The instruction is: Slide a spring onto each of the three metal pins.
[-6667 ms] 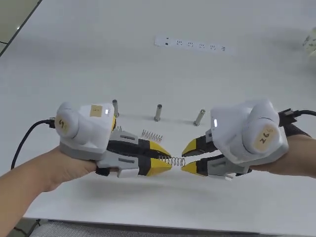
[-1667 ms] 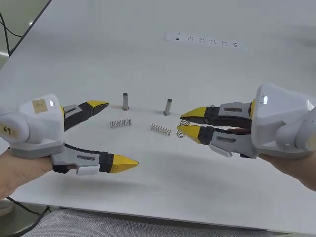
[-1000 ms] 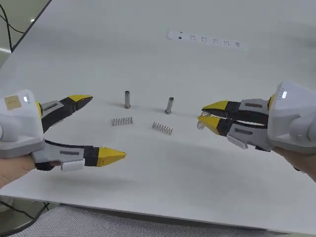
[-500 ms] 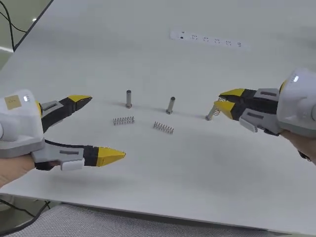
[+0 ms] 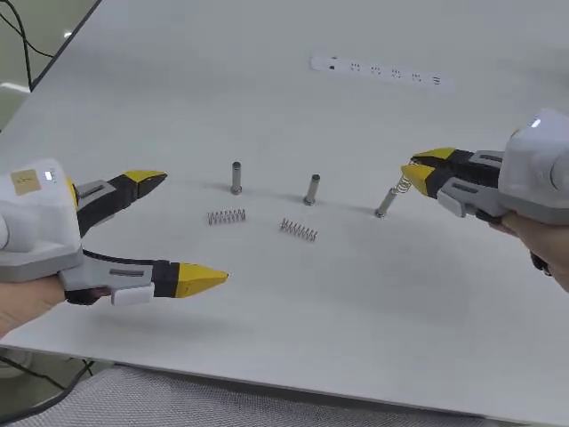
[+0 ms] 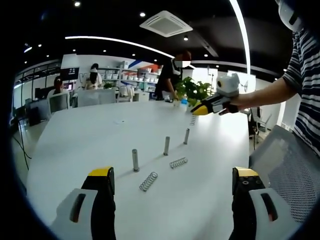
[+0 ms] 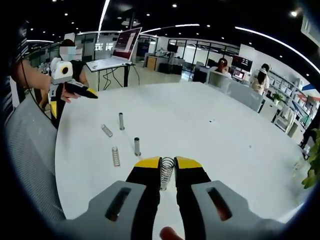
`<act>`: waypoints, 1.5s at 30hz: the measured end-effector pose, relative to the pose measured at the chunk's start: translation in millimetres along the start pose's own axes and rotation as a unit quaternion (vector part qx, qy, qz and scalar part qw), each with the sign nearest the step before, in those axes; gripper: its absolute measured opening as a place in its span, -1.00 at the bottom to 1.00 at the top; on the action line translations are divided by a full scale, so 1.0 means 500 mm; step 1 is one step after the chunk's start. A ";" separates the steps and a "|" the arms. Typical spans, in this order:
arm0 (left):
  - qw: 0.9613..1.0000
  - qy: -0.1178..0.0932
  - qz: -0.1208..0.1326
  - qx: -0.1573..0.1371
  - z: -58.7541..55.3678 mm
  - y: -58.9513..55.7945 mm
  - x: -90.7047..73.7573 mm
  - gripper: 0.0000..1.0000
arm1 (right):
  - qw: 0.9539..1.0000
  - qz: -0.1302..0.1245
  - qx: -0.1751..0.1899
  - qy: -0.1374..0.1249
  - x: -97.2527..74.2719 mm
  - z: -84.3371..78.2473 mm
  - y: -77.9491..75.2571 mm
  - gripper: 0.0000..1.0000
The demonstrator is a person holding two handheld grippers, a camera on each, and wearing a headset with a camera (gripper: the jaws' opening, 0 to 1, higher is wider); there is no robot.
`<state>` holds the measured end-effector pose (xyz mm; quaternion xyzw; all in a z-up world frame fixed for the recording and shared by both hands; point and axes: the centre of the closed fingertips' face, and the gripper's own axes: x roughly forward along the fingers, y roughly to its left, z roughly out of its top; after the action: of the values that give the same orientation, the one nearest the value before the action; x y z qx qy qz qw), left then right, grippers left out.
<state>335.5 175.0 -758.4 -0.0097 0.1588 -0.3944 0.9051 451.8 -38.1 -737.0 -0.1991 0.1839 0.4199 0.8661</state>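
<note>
"Springs like these, how should they be handled?"

"Very gently. Each one is judged to be tiny, light and squashy. It could be bent or flicked away if it is squeezed hard. It is best held across the middle of its coils, with the ends left free for the pin."

"Where is one held now?"

"One spring (image 5: 404, 184) is pinched between the nearly shut jaws of the right gripper (image 5: 412, 168). It is held right at the top of the leaning right pin (image 5: 383, 205). Whether it is already over the tip cannot be told."

"And the others?"

"They are not kept inside anything. The first loose spring (image 5: 226, 216) is lying flat on the desk (image 5: 293, 320) near the left pin (image 5: 236, 177). The second loose spring (image 5: 298, 230) is lying near the middle pin (image 5: 312, 189). Both of those pins are bare."

"What about the left gripper (image 5: 187, 229)?"

"Its jaws are spread wide and nothing is held in them. It is seen by the near edge of the desk, apart from the springs."
</note>
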 end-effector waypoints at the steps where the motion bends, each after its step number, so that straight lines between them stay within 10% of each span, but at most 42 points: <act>1: 1.000 0.002 -0.001 0.002 -0.001 -0.002 0.001 0.95 | 1.000 -0.001 0.000 0.002 0.001 -0.003 -0.002 -0.77; 45: 1.000 0.009 0.004 0.001 -0.001 0.006 -0.001 0.91 | 1.000 0.004 0.009 0.020 0.036 -0.031 -0.005 -0.77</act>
<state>337.1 177.2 -759.4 -0.0051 0.1665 -0.3909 0.9053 461.9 -35.4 -758.3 -0.1987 0.2054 0.4174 0.8626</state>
